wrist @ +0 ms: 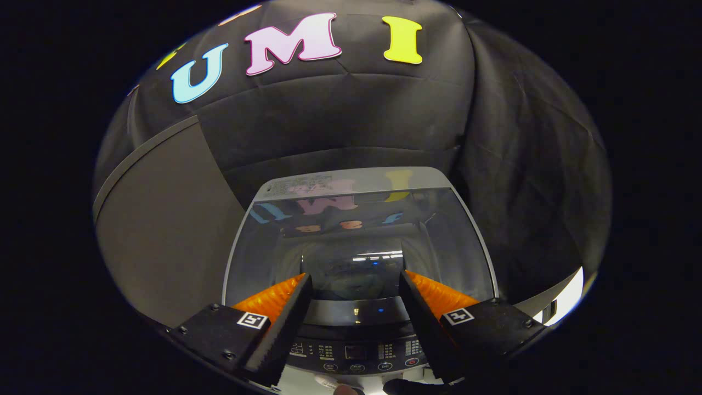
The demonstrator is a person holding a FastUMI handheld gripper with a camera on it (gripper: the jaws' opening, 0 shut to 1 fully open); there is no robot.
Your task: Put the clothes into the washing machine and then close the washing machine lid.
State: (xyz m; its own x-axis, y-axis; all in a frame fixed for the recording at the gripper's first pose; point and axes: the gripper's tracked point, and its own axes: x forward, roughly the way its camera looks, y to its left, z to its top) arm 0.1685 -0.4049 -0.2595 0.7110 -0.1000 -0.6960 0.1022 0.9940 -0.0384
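Gripper: the gripper point(355, 285) hangs above the front of the washing machine point(241, 247), its fingers spread wide apart with nothing between them.
Lid: the glass lid point(362, 225) appears to lie flat and closed over the tub, mirroring the booth wall; its pale rear strip point(351, 184) sits at the far end.
Control panel: the control panel point(356, 351) runs just under the fingers, at the machine's near edge.
Clothes: a dim bluish shape under the glass between the fingers may be laundry in the drum; it cannot be told for sure.
Progress: judging by the flat lid, the task looks near its end or finished.
Hard to make out: reflections hide the drum's contents; the lid's front edge is partly covered by the fingers; small objects below the panel are cut off and unclear.
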